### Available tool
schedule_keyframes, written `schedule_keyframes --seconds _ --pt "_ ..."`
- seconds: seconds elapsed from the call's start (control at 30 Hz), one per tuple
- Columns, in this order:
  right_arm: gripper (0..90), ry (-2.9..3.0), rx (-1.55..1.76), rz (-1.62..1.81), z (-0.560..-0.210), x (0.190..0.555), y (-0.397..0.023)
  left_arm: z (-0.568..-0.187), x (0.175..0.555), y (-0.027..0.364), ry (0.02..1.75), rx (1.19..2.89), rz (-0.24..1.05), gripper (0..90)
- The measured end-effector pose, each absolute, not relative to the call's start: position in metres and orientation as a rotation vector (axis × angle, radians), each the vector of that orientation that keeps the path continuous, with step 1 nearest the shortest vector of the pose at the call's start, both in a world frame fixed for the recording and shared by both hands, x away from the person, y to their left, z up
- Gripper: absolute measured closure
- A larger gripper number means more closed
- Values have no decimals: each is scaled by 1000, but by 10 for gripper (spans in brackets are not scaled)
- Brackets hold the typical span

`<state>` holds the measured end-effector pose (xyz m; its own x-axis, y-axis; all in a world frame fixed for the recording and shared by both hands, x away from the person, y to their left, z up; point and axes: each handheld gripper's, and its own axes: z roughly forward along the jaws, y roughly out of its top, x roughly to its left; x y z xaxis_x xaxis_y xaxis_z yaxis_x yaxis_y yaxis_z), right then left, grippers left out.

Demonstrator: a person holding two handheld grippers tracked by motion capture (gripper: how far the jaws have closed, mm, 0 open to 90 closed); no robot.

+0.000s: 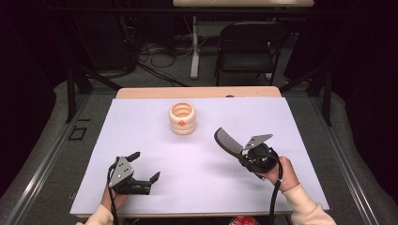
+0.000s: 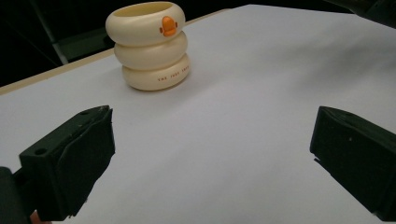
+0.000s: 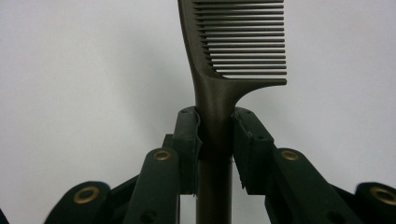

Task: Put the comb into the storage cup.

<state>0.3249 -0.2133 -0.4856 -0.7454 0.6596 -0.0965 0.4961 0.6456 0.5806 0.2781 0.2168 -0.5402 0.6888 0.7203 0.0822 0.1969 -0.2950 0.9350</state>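
A dark comb (image 1: 228, 140) is held by its handle in my right gripper (image 1: 244, 153), right of the table's middle and lifted off the white sheet, teeth end aimed up and left. In the right gripper view both pads press on the comb (image 3: 233, 42) handle, so the right gripper (image 3: 215, 140) is shut on it. A cream holder of stacked rings with an orange mark (image 1: 182, 118) stands upright at the far middle. My left gripper (image 1: 144, 166) rests near the front left, jaws wide open with nothing between them. From the left gripper (image 2: 210, 154) the holder (image 2: 149, 44) stands ahead, well apart.
A white sheet (image 1: 141, 126) covers most of the wooden table (image 1: 141, 93). Beyond the far edge are a black folding chair (image 1: 248, 47), a desk leg and cables on the floor. Bare sheet lies between the two grippers.
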Motion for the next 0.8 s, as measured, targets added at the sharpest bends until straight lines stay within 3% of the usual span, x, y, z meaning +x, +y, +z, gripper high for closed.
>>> schedule_keyframes --seconds 0.8 --pt "723 2517 933 912 -484 324 -213 -540 278 217 719 1826 618 2"
